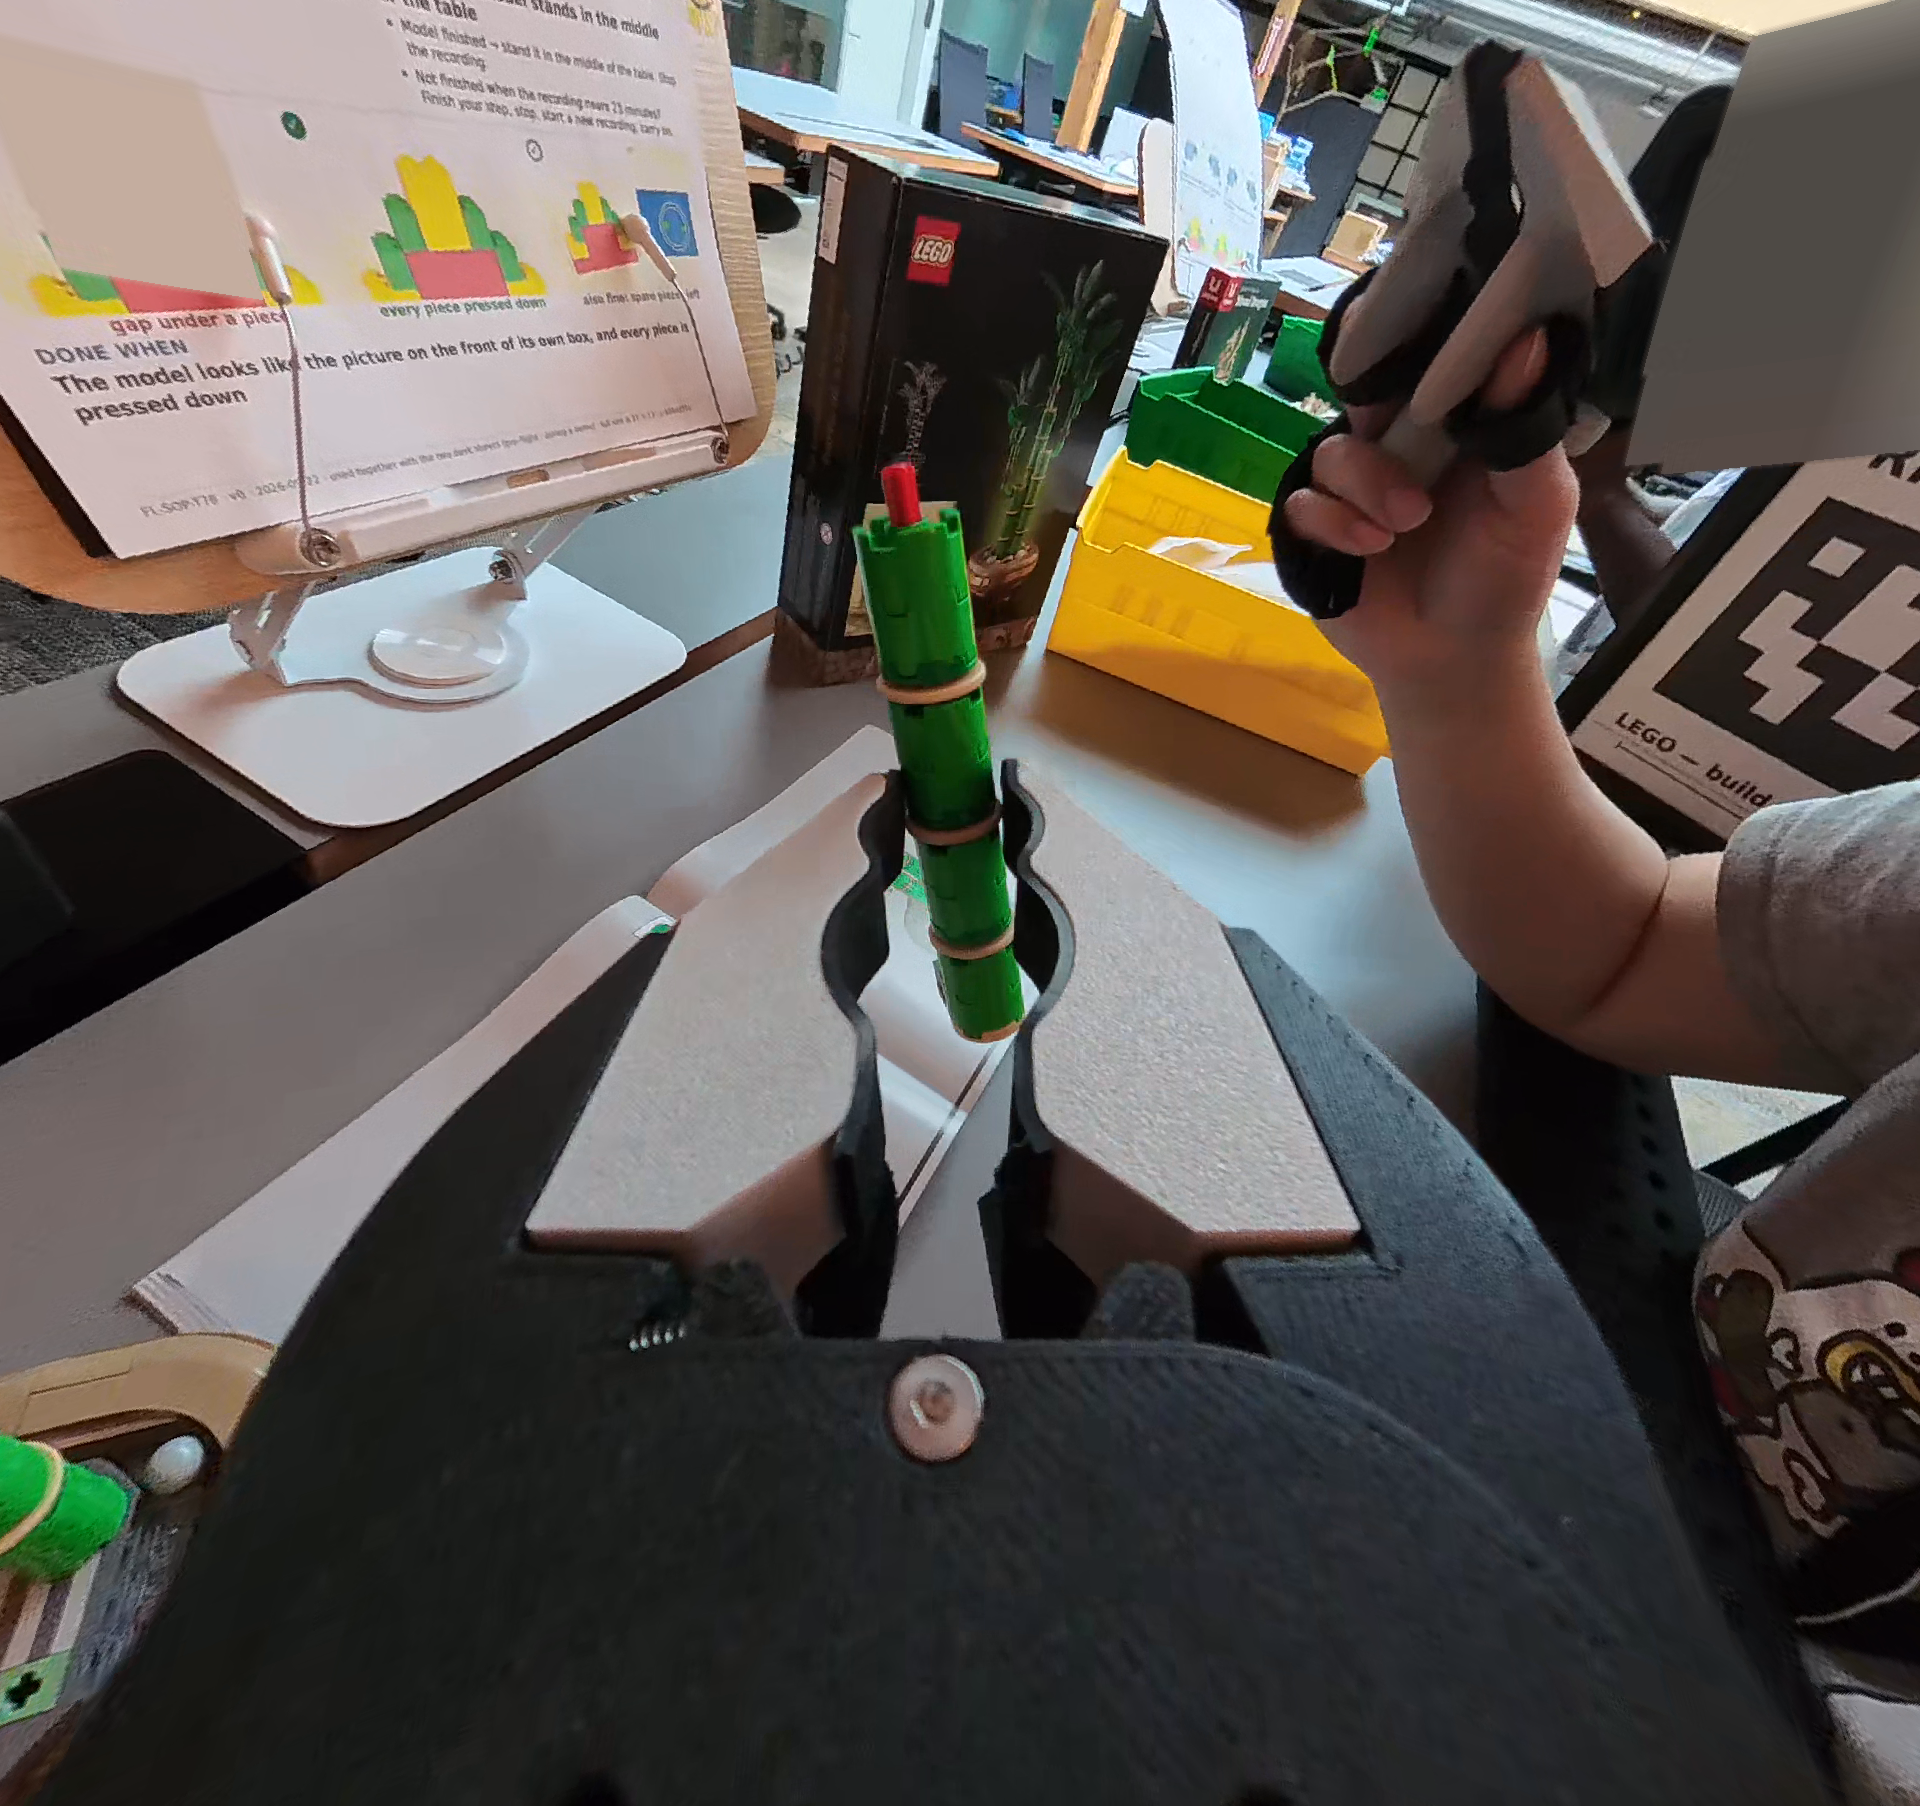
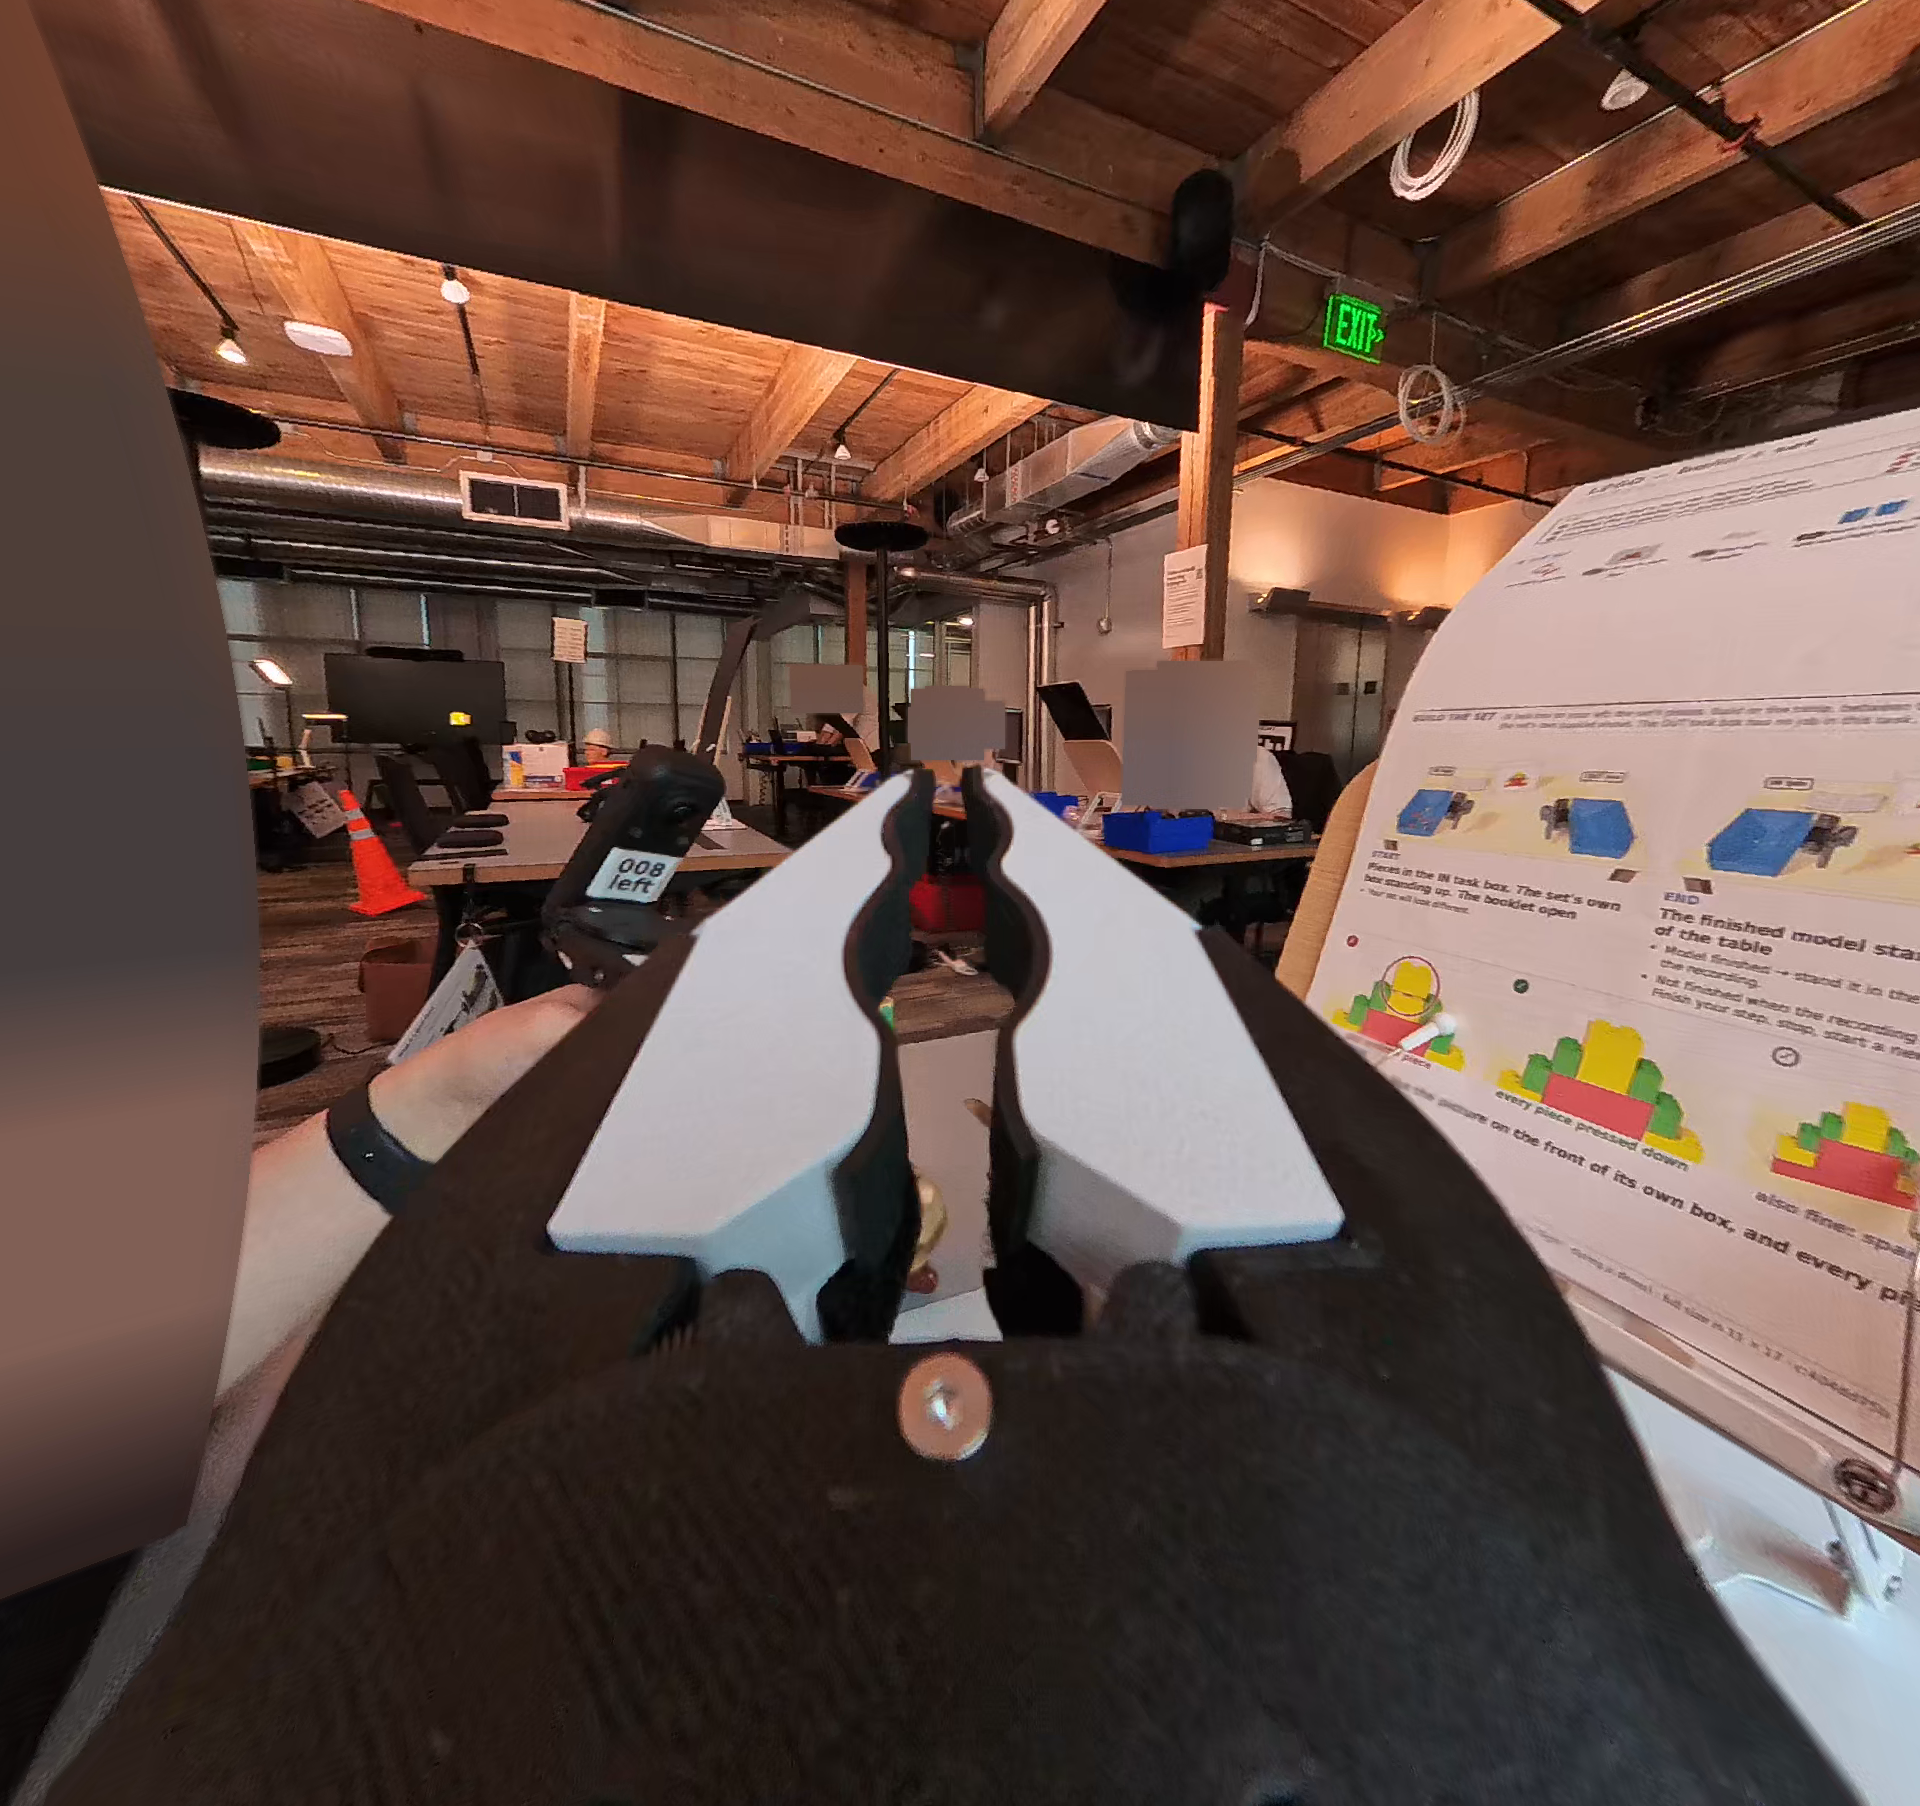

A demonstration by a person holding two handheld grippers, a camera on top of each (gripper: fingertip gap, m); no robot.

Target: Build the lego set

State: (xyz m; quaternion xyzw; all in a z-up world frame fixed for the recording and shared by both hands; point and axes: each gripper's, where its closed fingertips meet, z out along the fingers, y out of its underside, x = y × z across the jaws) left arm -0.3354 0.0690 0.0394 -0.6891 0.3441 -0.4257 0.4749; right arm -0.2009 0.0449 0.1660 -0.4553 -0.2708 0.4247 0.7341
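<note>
Step in hand: a sub-assembly stage, as I judge it; the left hand-held gripper (image 1: 951,800) holds up a part-built bamboo stalk (image 1: 940,769), well above the tabletop (image 1: 540,925).
Left hand-held gripper: its 2 fingers are clamped on the stalk's lower half, and the stalk stands nearly upright, leaning slightly.
Right hand-held gripper: in the left wrist view it (image 1: 1496,187) is raised high to the right in a bare hand (image 1: 1455,551); its own view points at the wooden ceiling, with the fingertips almost together and nothing visible between them (image 2: 940,780).
Stalk: glossy green round segments stacked in a column, parted by 3 thin tan rings, with a notched top rim and a red peg (image 1: 900,494) poking out of it.
Next move: probably fetching the next piece and pressing it over the red peg, which calls for the right hand-held gripper to come down and line up straight while the left one holds the stalk steady.
Parts supply: a yellow bin (image 1: 1195,634) and a green bin (image 1: 1195,406) of smooth moulded plastic sit just beyond the stalk.
Reference: the dark, glossy set box (image 1: 935,385) stands upright behind; a printed instruction sheet (image 1: 364,198) rests on a white stand (image 1: 416,696).
Gripper surfaces: matte black textured bodies, pale flat finger faces, wavy inner edges.
</note>
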